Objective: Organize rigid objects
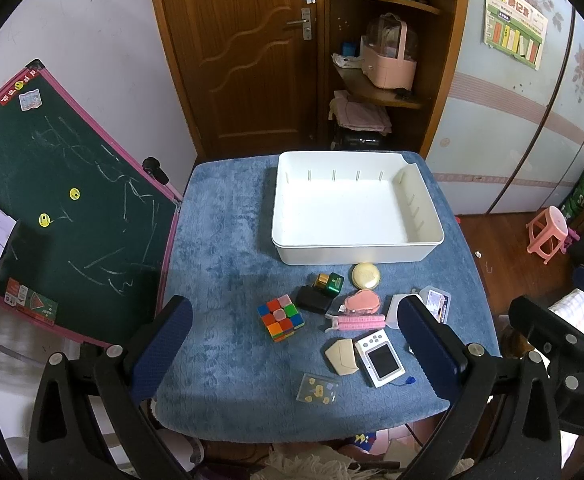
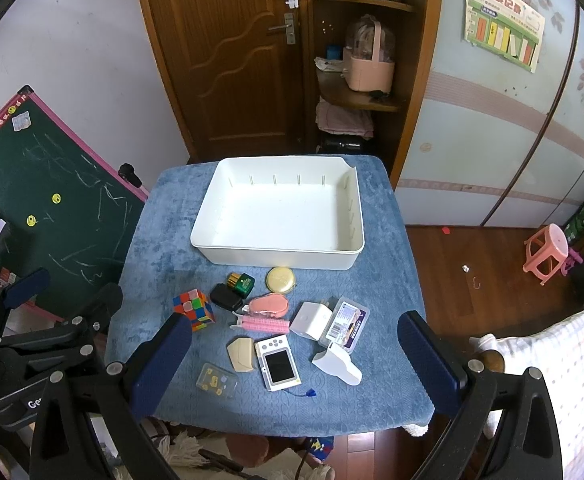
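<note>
Both the left gripper (image 1: 294, 350) and right gripper (image 2: 296, 354) hover with jaws released above a blue-clothed table (image 2: 163, 240). A Rubik's cube (image 2: 193, 309), toy camera (image 2: 277, 364) and other trinkets lie just before the white tray (image 2: 275, 258) (nothing inside it).

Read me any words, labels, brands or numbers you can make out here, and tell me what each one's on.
"DA": partial white letters on the right gripper's black body, left wrist view.
"Ge": partial white letters on the left gripper's black body, right wrist view.
Wall poster: large Chinese characters, too blurred to read.
Clear labelled case: print too small.
Chalkboard: scribbles and stickers only.
</note>
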A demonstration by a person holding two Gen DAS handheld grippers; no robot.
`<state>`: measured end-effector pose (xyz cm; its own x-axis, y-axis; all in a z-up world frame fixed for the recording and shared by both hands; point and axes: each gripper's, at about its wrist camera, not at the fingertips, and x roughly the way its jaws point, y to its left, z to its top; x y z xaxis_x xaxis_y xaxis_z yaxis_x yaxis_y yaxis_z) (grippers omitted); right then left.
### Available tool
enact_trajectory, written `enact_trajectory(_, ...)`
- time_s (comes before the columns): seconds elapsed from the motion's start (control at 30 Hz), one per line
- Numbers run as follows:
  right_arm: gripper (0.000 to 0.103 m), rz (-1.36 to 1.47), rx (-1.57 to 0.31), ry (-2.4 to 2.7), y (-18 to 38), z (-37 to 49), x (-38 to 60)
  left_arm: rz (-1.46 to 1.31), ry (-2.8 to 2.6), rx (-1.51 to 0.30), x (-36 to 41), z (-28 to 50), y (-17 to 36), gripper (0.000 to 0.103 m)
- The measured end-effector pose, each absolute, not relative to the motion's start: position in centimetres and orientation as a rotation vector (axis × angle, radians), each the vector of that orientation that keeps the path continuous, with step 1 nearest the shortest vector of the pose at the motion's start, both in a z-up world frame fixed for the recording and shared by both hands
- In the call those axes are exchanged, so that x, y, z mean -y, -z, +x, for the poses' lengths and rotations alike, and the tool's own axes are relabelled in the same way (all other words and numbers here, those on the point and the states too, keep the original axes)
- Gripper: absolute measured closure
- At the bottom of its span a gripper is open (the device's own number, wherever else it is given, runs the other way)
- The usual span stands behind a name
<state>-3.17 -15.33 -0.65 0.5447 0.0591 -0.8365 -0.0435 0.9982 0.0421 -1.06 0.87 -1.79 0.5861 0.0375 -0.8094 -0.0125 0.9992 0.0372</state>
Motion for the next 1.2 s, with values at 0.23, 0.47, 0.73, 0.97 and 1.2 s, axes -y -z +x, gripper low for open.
enact_trajectory(0.23, 0.0, 0.017, -0.992, -0.061, 0.62, -3.1, 15.19, 0.028, -0.03, -0.942, -1.0, -1.01, 1.82, 0.001)
enact_trajectory(0.47, 0.0, 0.016, -0.988, -0.064, 0.51, -2.94, 15.2, 0.027, -0.029, -0.944, -1.04, -0.92, 1.76, 0.001)
enact_trajectory(0.73, 0.0, 0.017, -0.99, -0.063, 0.51, -2.86, 15.26, 0.025, -0.03, -0.945, -1.21, -0.94, 1.76, 0.001)
enact_trajectory(0.97, 0.0, 0.016, -0.988, -0.062, 0.56, -2.86, 15.24, 0.027, -0.028, -0.944, -1.11, -0.91, 1.77, 0.001)
enact_trajectory(1.2, 0.0, 0.023, -1.001, -0.057, 0.59, -2.58, 15.71, 0.023, -0.024, -0.958, -1.33, -0.49, 1.99, 0.001)
